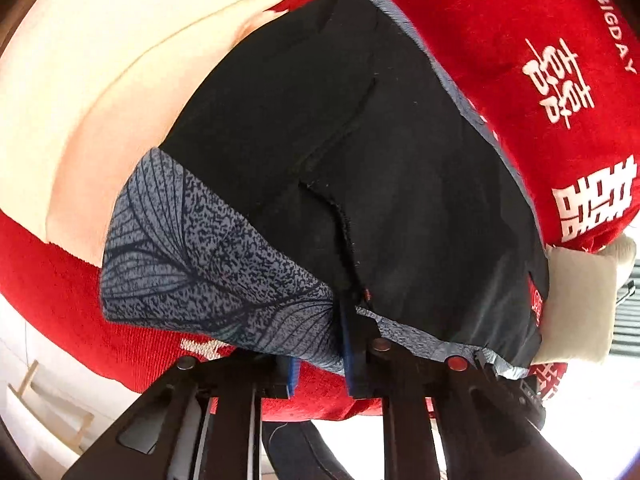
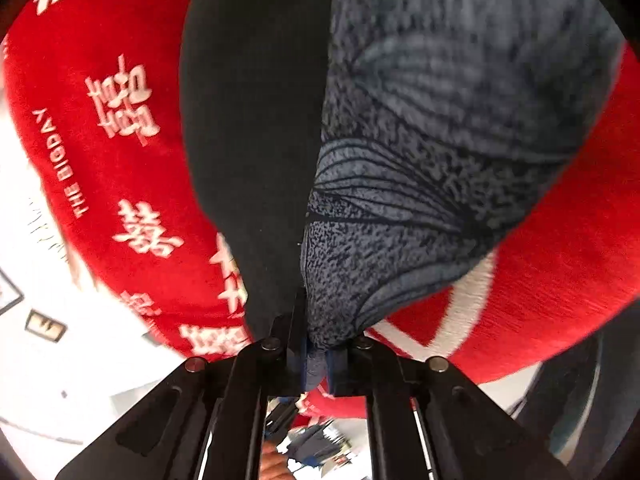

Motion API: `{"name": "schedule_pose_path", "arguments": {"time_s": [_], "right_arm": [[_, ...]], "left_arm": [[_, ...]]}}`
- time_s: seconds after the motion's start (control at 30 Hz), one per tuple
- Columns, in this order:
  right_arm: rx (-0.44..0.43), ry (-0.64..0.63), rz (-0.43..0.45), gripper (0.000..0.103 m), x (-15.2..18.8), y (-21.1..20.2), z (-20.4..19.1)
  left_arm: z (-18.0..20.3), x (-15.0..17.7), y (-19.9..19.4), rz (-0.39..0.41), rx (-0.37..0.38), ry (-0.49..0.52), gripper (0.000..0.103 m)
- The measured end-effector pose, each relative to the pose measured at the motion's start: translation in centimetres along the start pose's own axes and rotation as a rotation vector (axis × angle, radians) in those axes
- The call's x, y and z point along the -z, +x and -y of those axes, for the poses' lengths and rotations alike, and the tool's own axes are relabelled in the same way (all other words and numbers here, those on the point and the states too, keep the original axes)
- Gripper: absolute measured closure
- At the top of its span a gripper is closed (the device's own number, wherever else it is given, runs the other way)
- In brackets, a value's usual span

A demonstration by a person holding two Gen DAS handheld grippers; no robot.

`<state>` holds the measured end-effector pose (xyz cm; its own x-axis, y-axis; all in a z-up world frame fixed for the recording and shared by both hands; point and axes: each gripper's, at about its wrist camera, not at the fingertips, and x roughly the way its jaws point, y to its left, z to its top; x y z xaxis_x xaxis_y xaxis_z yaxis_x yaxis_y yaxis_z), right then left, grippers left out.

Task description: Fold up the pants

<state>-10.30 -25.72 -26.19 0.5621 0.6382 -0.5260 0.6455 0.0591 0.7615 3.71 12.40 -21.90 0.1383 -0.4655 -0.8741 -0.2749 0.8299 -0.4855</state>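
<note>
Left wrist view shows the pants point(image 1: 352, 168) lying on a red blanket point(image 1: 520, 40) with white signs on it. The pants are black on one side and grey with dark leaf lines on the other. A grey part is turned over at the lower left, and the black part spreads up and to the right. The left gripper point(image 1: 320, 352) has its blue pads pulled close together, and the edge of the pants sits pinched between them. A small cream pillow point(image 1: 580, 300) lies just beside the right edge of the pants. A pale sheet point(image 1: 100, 80) covers the top left.

Right wrist view shows the same pants point(image 2: 440, 160) up close. The black part is on the left and the grey leafy part is on the right. The right gripper point(image 2: 316, 356) is squeezed almost fully closed, with a fold of grey cloth caught between its pads. The red blanket point(image 2: 120, 180) lies under the pants on both sides. This picture is a bit blurry.
</note>
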Motion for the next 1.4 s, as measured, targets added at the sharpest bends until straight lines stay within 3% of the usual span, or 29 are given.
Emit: {"name": "schedule_pose_path", "arguments": {"time_s": [0.17, 0.47, 0.7, 0.93, 1.0, 1.13, 1.3, 1.33, 1.4], "right_arm": [[0.114, -0.227, 0.023, 0.096, 1.1, -1.5, -6.4], [0.153, -0.401, -0.004, 0.096, -1.3, -2.2, -14.3], [0.192, -0.509, -0.082, 0.096, -7.4, 1.6, -20.2], [0.297, -0.600, -0.207, 0.094, -14.6, 9.2, -24.3], [0.338, -0.609, -0.236, 0.092, -16.9, 11.9, -24.4], [0.424, -0.622, -0.285, 0.091, -20.1, 16.5, -23.5], [0.456, -0.633, -0.356, 0.092, -21.2, 18.2, -23.4], [0.462, -0.646, -0.368, 0.092, -21.0, 17.9, -23.7], [0.469, -0.677, -0.378, 0.088, -20.7, 17.4, -24.9]], "left_arm": [[1.0, -0.3, -2.4, 0.029, 0.039, 0.037, 0.085], [6.0, -3.7, -6.4, 0.135, 0.109, 0.110, 0.085], [10.6, -9.4, -5.8, 0.210, 0.092, 0.153, 0.085], [11.9, -17.1, -0.9, 0.231, 0.026, 0.120, 0.085], [12.1, -18.5, 0.9, 0.230, -0.028, 0.122, 0.085], [12.3, -20.7, 4.1, 0.243, -0.154, 0.109, 0.062], [13.1, -21.0, 3.5, 0.254, -0.221, 0.104, 0.055], [13.5, -20.7, 2.6, 0.276, -0.257, 0.114, 0.038], [14.2, -20.0, 0.4, 0.348, -0.327, 0.127, 0.022]]}}
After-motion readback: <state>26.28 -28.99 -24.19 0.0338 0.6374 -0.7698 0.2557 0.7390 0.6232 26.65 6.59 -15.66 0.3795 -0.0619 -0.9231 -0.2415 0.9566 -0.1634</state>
